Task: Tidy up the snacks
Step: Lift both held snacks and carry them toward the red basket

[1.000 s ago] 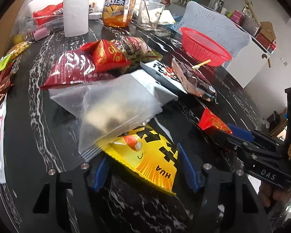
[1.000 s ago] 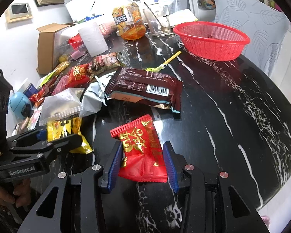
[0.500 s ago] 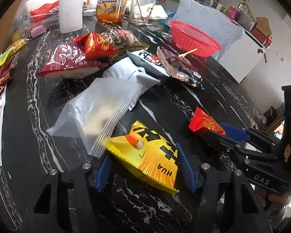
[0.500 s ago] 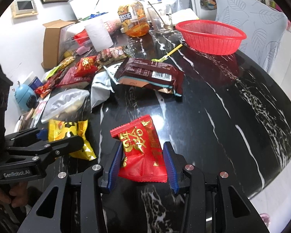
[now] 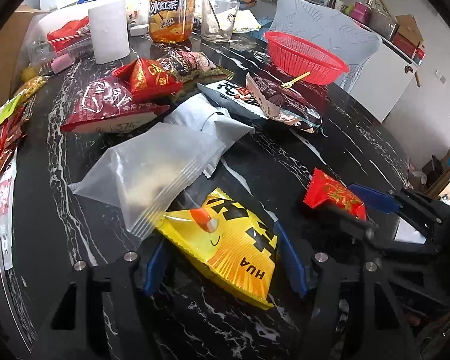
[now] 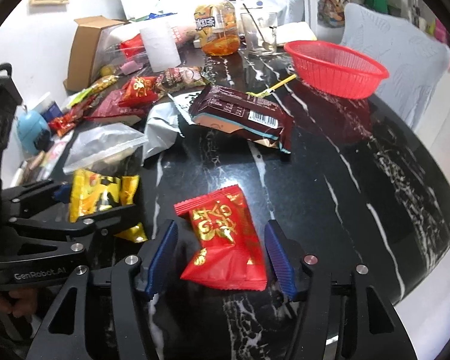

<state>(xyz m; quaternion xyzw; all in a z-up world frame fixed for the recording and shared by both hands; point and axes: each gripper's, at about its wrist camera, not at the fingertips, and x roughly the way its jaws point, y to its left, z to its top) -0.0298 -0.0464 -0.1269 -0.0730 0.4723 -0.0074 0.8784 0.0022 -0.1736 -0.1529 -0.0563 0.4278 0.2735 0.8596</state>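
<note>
My left gripper (image 5: 222, 258) is open around a yellow snack pack (image 5: 228, 246) that lies on the black marble table (image 5: 285, 162). My right gripper (image 6: 222, 255) is open around a red snack pack (image 6: 225, 243) on the table; the jaws stand wider than the pack. In the left wrist view the red pack (image 5: 333, 195) and the right gripper (image 5: 372, 210) sit at the right. In the right wrist view the yellow pack (image 6: 102, 198) and the left gripper (image 6: 75, 210) sit at the left. A red basket (image 6: 336, 69) stands at the far right of the table.
A clear bag (image 5: 153, 174), a grey pouch (image 5: 207, 120), a brown pack (image 6: 243, 117) and several red packs (image 5: 114, 102) lie mid-table. A tea bottle (image 5: 171, 6), a glass (image 5: 219, 18), a paper roll (image 5: 108, 30) and a cardboard box (image 6: 87, 48) stand at the back. The table edge (image 6: 420, 270) curves at the right.
Both grippers have pulled back toward the near table edge with their packs. The right jaws have opened wider around the red pack, which now lies loose between them.
</note>
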